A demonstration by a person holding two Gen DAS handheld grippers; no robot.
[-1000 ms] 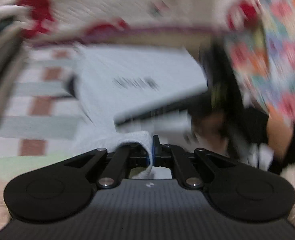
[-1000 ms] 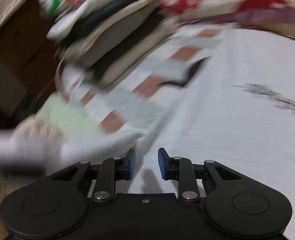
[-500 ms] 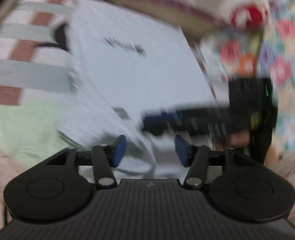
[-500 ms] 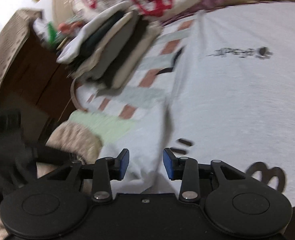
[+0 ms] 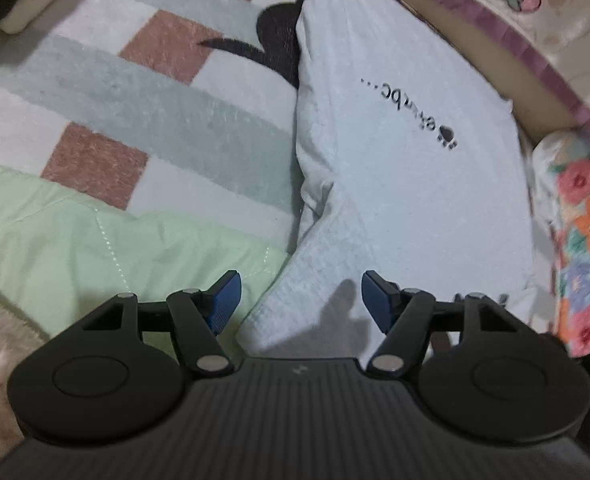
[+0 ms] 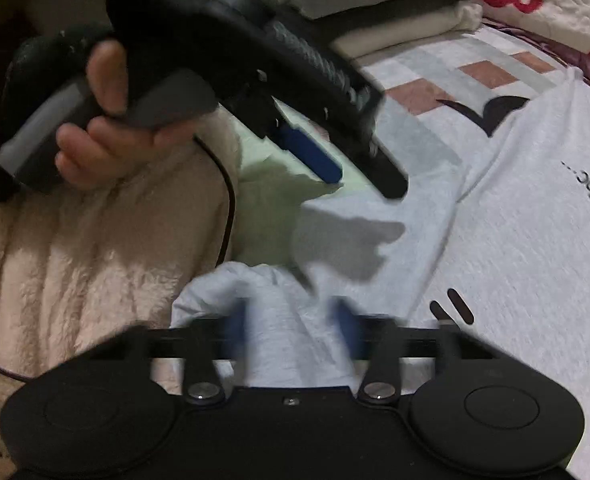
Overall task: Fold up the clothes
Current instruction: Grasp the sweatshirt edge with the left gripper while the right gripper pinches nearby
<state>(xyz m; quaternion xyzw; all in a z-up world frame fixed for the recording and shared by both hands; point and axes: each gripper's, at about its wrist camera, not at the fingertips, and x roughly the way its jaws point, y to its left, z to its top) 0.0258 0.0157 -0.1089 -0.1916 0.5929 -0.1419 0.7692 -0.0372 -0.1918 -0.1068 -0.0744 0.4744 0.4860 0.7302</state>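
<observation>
The white T-shirt lies spread on the bed's checked blanket — left tool apart above its edge, right tool closing around a gathered fold, likely to lift it.

Probably a home bedroom — checked blanket, floral quilt and stacked folded clothes.
</observation>
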